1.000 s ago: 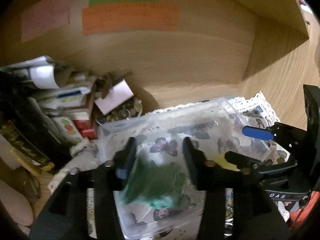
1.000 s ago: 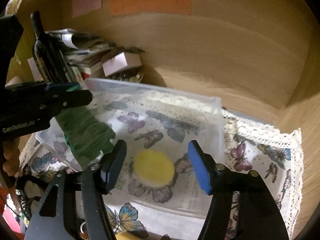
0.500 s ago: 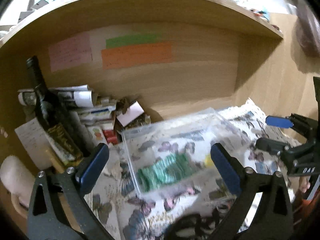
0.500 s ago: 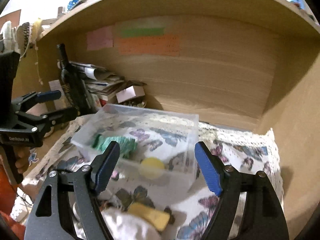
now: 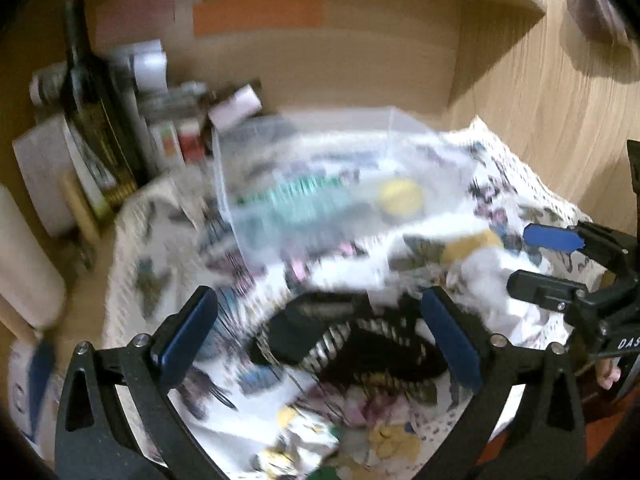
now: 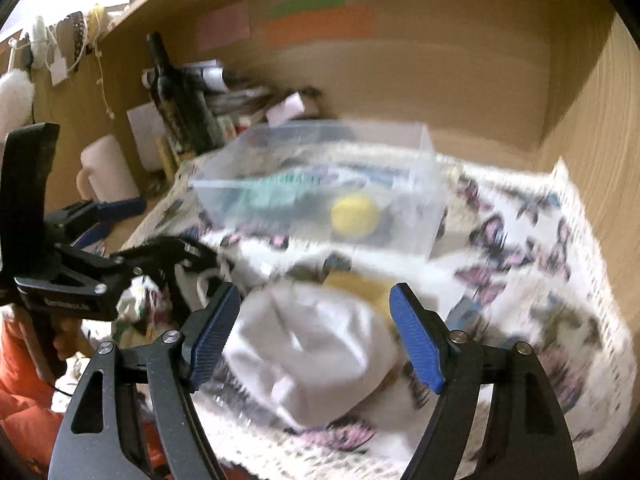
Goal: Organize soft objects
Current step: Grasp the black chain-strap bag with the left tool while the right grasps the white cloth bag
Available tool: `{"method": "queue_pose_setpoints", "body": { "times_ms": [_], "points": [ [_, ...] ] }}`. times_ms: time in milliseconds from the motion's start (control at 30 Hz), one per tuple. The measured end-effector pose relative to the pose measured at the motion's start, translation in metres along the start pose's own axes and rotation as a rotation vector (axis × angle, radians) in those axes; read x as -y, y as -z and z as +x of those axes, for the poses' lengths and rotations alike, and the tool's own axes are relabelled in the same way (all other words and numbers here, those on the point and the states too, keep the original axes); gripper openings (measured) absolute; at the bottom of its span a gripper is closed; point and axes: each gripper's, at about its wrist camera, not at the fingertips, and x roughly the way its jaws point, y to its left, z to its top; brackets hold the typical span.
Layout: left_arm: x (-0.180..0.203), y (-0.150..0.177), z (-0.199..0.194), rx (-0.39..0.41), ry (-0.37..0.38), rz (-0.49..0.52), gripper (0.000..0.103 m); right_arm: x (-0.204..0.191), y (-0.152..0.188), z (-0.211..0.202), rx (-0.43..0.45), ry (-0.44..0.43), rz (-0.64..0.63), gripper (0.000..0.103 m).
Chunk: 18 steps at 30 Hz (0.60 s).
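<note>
Left wrist view is showing the left tool (image 5: 320, 334) hanging released, pads wide apart, nothing between them, over a dark comb-toothed hair clip (image 5: 352, 344) lying on the butterfly-print cloth (image 5: 168, 248). Beyond it, the clear plastic box (image 5: 320, 184) is already holding a green knitted piece (image 5: 304, 196) and a yellow round sponge (image 5: 400, 198). Right wrist view is showing the right tool (image 6: 314, 338) also released, its pads framing a white cloth bundle (image 6: 312, 356) without pressing it, a yellow sponge block (image 6: 360, 286) sitting just behind. From left to right, the risks are looking like these: the dark bottle (image 5: 92, 92) and stacked clutter are crowding the box's left side, so a wide swing could be toppling them; the two tools are working close together and could be colliding; the cloth could be bunching under a grab. Open room is lying to the right, toward the wooden side wall (image 6: 600, 160).
</note>
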Motion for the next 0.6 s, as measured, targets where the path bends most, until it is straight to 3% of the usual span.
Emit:
{"method": "queue_pose_setpoints", "body": {
  "times_ms": [100,200,233,267,333,367,433,500,600],
  "points": [
    [-0.002,0.01,0.008,-0.031,0.023,-0.033,0.103,0.001,0.012,0.009,-0.042,-0.007,0.028,0.075],
    [-0.006,0.013,0.008,-0.01,0.045,-0.071,0.1,0.007,0.024,0.015,-0.073,-0.021,0.066,0.074],
    [-0.006,0.014,0.006,0.0,0.055,-0.073,0.088,0.008,0.026,0.014,-0.074,-0.024,0.075,0.073],
    [-0.004,0.014,0.005,0.001,0.065,-0.067,0.078,0.01,0.027,0.014,-0.078,-0.028,0.082,0.064],
    [0.0,0.014,0.002,0.013,0.062,-0.048,0.07,0.011,0.029,0.012,-0.07,-0.039,0.088,0.048],
    [0.001,0.014,0.002,0.02,0.056,-0.041,0.063,0.01,0.029,0.012,-0.072,-0.05,0.088,0.039],
    [0.004,0.014,-0.001,0.028,0.037,-0.018,0.046,0.009,0.029,0.012,-0.072,-0.075,0.082,0.029],
    [0.002,0.012,-0.004,0.038,0.03,-0.011,0.04,0.005,0.029,0.01,-0.062,-0.075,0.068,0.021],
    [-0.002,0.007,-0.012,0.063,0.022,-0.018,0.032,0.002,0.024,0.002,-0.025,-0.057,0.039,0.017]
  ]
}}
